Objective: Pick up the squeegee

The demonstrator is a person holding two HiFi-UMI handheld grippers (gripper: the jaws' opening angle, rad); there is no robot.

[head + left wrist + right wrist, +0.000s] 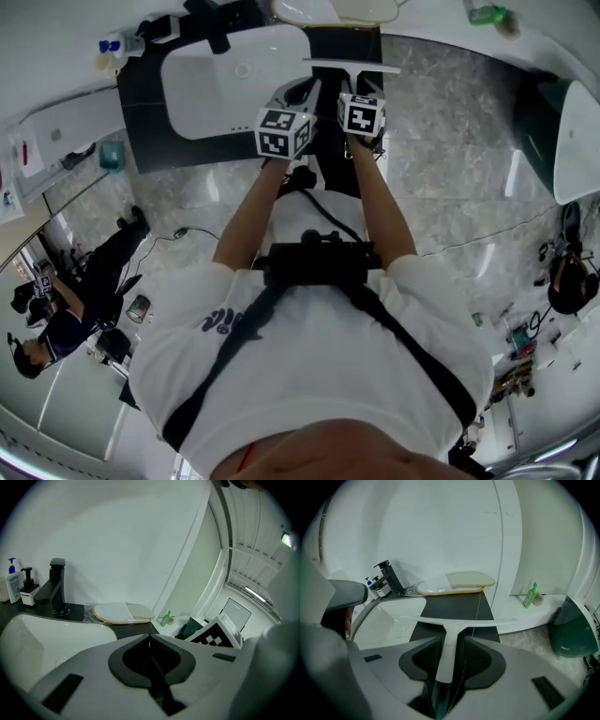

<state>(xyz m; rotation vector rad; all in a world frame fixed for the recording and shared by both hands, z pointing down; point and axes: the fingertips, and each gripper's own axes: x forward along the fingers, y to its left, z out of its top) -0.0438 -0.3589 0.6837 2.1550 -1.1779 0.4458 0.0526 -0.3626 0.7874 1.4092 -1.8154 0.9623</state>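
A white T-shaped squeegee (449,634) lies on the dark counter (454,604), its blade (352,66) across the far side and its handle pointing toward me. My right gripper (452,641) stands open around that handle. The handle runs between the two dark pads with a gap on each side. In the head view the right gripper (350,89) is just short of the blade. My left gripper (150,638) is shut with nothing in it, and hangs over the white sink (47,634). It is beside the right one in the head view (298,94).
The white sink (234,84) is left of the squeegee, with a black faucet (389,576) and soap bottles (14,581) at its back. Oval trays (454,584) lie at the counter's rear. A green bottle (529,596) and a dark green bin (572,630) are to the right.
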